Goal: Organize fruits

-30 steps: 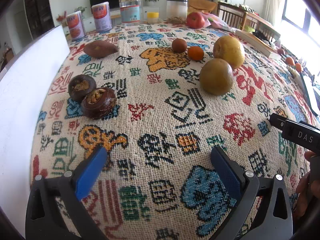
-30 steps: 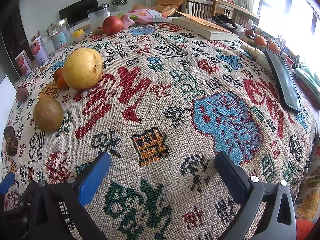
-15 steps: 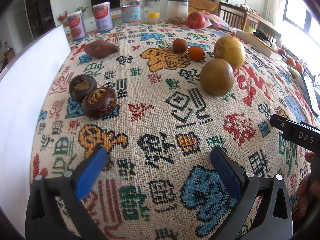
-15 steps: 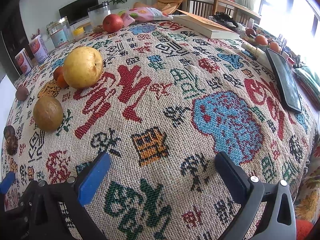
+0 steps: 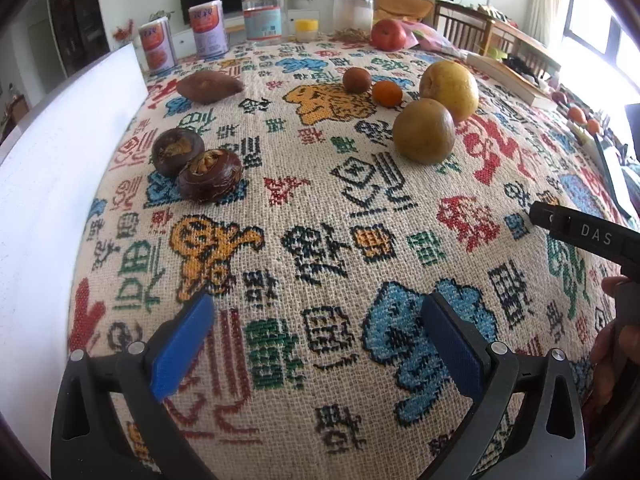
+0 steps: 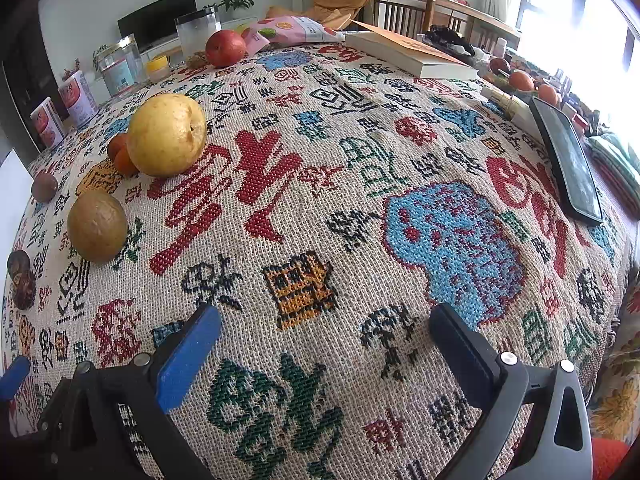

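Both grippers are hovering low over the patterned tablecloth (image 5: 360, 208), fingers spread wide and holding nothing — the left gripper (image 5: 316, 344) and the right gripper (image 6: 324, 348) alike. The fruits are lying well ahead of them: two dark brown fruits (image 5: 196, 164) touching each other at the left, a brown pear (image 5: 424, 131) just beside a yellow pear (image 5: 450, 85), a small orange (image 5: 387, 93) near them — and a red apple (image 5: 387, 35) sitting at the far edge.
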{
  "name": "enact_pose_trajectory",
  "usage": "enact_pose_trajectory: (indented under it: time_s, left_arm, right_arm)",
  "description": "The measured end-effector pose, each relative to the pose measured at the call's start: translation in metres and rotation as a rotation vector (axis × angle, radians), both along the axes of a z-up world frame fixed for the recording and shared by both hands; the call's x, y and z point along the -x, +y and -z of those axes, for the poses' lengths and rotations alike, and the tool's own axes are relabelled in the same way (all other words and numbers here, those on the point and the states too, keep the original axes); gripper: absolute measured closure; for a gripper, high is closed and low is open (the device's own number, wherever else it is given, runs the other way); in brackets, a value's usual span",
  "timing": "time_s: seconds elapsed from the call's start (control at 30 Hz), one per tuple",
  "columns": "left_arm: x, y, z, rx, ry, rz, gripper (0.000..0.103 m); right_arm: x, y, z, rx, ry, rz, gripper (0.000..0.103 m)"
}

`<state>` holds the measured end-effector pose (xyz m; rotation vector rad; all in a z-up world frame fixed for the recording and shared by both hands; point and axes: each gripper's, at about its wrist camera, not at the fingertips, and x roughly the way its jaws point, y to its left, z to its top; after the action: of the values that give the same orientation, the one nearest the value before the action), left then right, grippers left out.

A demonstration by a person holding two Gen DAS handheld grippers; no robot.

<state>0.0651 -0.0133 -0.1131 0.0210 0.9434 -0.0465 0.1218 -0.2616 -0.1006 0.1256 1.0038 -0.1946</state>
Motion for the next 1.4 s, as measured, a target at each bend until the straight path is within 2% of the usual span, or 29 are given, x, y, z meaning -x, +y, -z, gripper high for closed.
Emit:
enact_pose_trajectory:
  time_s: [0.2, 0.33, 0.37, 0.43, 0.53, 0.6, 0.63, 0.73, 0.87, 0.93, 1.0, 1.07, 1.1, 1.13, 1.17, 1.2, 1.3, 1.4]
  left_arm:
    - [0.022, 0.003, -0.002, 0.003, -0.019, 0.047, 0.0]
    - [0.012, 0.007, -0.006, 0.011, 0.034, 0.073, 0.001]
    - [0.007, 0.012, -0.009, 0.02, 0.044, 0.056, 0.001]
    - [-0.003, 0.03, -0.02, 0.059, 0.013, -0.022, 0.001]
    - [-0.019, 0.072, -0.037, 0.163, -0.035, -0.18, 0.001]
    - [-0.029, 0.089, -0.036, 0.228, 0.0, -0.198, 0.002]
    - [-0.032, 0.091, -0.033, 0.233, 0.027, -0.177, 0.002]
    - [-0.034, 0.081, -0.025, 0.143, 0.039, -0.124, 0.003]
    - [-0.052, 0.071, -0.02, 0.111, 0.016, -0.147, 0.003]
    - [-0.066, 0.069, -0.017, 0.079, 0.013, -0.184, 0.009]
    - [-0.079, 0.067, -0.013, 0.039, 0.017, -0.214, 0.022]
    - [-0.087, 0.068, -0.009, 0.021, 0.015, -0.235, 0.025]
    - [-0.089, 0.068, -0.01, 0.013, 0.002, -0.241, 0.03]
    - [-0.089, 0.068, -0.011, 0.015, -0.01, -0.236, 0.037]
    - [-0.088, 0.068, -0.012, 0.016, -0.017, -0.225, 0.051]
    - [-0.087, 0.068, -0.012, 0.02, -0.023, -0.205, 0.057]
    - [-0.071, 0.064, -0.015, 0.059, -0.019, -0.127, 0.057]
    - [-0.043, 0.057, -0.02, 0.132, -0.009, -0.006, 0.057]
  right_arm:
    - [0.001, 0.001, -0.001, 0.002, -0.002, 0.006, 0.0]
    - [0.001, 0.001, -0.001, 0.002, -0.003, 0.007, 0.0]
    - [0.001, 0.0, -0.001, 0.002, -0.003, 0.007, 0.0]
    - [0.001, 0.0, -0.001, 0.002, -0.003, 0.007, 0.0]
    - [0.001, 0.001, -0.001, 0.002, -0.003, 0.007, 0.0]
    - [0.001, 0.001, -0.001, 0.002, -0.003, 0.007, 0.0]
    - [0.001, 0.001, -0.001, 0.002, -0.003, 0.007, 0.0]
    - [0.001, 0.001, -0.001, 0.003, -0.003, 0.007, 0.0]
    - [0.001, 0.001, -0.001, 0.004, -0.004, 0.007, 0.0]
    - [0.001, 0.001, -0.001, 0.004, -0.004, 0.007, 0.0]
    - [0.001, 0.001, -0.001, 0.003, -0.004, 0.007, 0.0]
    - [0.001, 0.001, -0.001, 0.004, -0.004, 0.006, 0.0]
    - [0.001, 0.001, -0.001, 0.004, -0.004, 0.006, 0.0]
    - [0.001, 0.001, -0.001, 0.003, -0.005, 0.007, 0.0]
    - [0.0, 0.001, -0.001, 0.002, -0.006, 0.007, 0.0]
    - [0.0, 0.001, -0.001, 0.001, -0.008, 0.006, 0.0]
    - [0.002, -0.003, -0.003, -0.026, -0.023, 0.009, 0.0]
    - [0.005, -0.015, -0.006, -0.118, -0.067, 0.025, 0.0]
